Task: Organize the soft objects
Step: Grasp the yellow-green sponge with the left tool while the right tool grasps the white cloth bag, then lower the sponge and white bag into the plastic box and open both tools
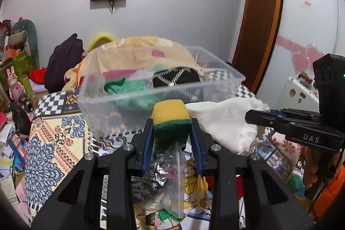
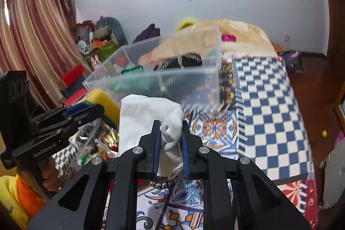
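Note:
My left gripper [image 1: 171,124] is shut on a yellow sponge with a green scouring side [image 1: 170,116], held just in front of a clear plastic bin [image 1: 112,98]. The bin holds a green cloth [image 1: 124,86] and a black patterned item [image 1: 175,77]. My right gripper [image 2: 171,126] is shut on a white cloth [image 2: 146,115], held up near the bin [image 2: 194,85]. In the left wrist view the white cloth [image 1: 226,120] hangs from the right gripper [image 1: 258,116] at the right. In the right wrist view the sponge [image 2: 103,100] sits in the left gripper [image 2: 86,111] at the left.
A patterned bedspread [image 2: 269,100] covers the bed under the bin. A clear plastic bag [image 1: 170,182] and mixed soft items lie below my left gripper. An orange quilt pile [image 1: 140,51] is behind the bin. Clutter and boxes [image 1: 17,61] stand at the left, curtains [image 2: 32,36] beyond.

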{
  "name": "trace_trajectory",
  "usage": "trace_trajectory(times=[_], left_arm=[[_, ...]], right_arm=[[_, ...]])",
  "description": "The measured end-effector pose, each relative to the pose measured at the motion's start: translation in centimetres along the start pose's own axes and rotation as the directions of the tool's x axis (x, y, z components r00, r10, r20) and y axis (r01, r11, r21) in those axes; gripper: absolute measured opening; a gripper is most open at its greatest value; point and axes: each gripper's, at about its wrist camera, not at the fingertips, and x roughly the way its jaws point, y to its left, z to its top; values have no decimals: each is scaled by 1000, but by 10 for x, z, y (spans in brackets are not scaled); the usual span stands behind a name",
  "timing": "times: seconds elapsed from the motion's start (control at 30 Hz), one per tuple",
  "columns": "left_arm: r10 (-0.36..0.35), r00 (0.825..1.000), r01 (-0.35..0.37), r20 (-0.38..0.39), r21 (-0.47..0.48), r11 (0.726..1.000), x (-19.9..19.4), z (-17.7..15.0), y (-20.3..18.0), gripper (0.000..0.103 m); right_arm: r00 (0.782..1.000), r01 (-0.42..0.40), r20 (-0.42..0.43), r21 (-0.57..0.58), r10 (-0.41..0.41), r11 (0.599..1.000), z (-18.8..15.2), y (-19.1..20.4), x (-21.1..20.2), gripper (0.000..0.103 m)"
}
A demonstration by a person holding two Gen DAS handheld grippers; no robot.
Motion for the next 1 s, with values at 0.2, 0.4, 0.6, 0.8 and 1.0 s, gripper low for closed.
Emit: trace_trajectory(times=[0.2, 0.4, 0.6, 0.8, 1.0], left_arm=[[4, 998, -2, 67, -22, 1000, -25, 12, 9, 32], [43, 990, -39, 137, -32, 999, -46, 28, 19, 32], [102, 980, -99, 173, -22, 995, -50, 44, 28, 32], [161, 971, -160, 179, -18, 987, -37, 52, 37, 32], [188, 975, -188, 115, -11, 982, -8, 52, 45, 32]], right_arm=[[996, 24, 89, -33, -21, 999, 15, 11, -26, 15], [986, 48, 165, -72, -35, 996, 39, 21, -38, 15], [973, 76, 226, -81, -56, 994, 64, 25, -29, 15], [968, 111, 237, -104, -84, 988, 85, 30, -11, 15], [973, 126, 210, -119, -99, 985, 91, 35, 8, 15]])
